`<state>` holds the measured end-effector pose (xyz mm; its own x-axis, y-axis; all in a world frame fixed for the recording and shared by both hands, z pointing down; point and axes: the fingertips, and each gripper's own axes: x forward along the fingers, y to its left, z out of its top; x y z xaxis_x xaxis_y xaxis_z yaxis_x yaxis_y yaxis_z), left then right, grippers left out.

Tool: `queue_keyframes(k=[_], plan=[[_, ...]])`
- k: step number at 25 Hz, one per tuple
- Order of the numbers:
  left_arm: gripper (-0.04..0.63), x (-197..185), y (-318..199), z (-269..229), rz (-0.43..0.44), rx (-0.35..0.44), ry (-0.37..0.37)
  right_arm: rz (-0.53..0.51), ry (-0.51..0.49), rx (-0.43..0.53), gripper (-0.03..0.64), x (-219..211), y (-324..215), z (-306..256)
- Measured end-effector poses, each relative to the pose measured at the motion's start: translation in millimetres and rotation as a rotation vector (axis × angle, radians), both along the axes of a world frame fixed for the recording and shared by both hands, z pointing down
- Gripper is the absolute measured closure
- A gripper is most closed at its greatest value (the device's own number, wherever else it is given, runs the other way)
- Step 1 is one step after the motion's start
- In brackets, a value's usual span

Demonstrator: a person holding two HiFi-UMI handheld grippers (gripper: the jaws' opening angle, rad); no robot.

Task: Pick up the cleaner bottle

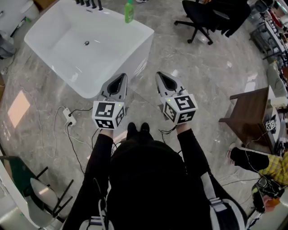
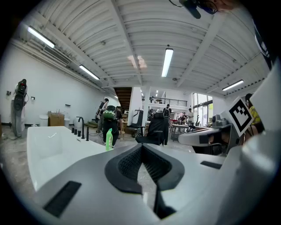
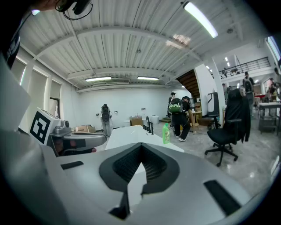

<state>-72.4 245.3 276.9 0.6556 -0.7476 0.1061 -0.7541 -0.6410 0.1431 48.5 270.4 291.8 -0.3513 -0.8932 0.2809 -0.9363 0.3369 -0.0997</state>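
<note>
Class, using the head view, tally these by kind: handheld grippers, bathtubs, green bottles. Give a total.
Grippers: 2, the left gripper and the right gripper
Bathtub: 1
Green cleaner bottle: 1
Total: 4

The place is a large open workspace, part lab and part office, not a home. At the upper left of the head view a white bathtub [image 1: 130, 58] stands free on a polished stone floor [image 1: 198, 76], with cables [image 1: 67, 117] trailing beside it. A black office chair [image 1: 202, 18] sits at the top right. The gripper views show a ribbed ceiling [image 2: 131, 35] with tube lights [image 2: 167, 62], a staircase [image 3: 189, 83], an upper gallery [image 3: 246, 67] and people [image 3: 178, 110] standing about.
</note>
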Motion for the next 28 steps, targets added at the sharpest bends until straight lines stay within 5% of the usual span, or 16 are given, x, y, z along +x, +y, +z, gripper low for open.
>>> queue_keyframes(k=[28], plan=[[0.588,-30.4,-25.8,-1.0,-0.008,0.005,0.011,0.033,-0.002,-0.025,0.615,-14.4,-17.7,5.5]])
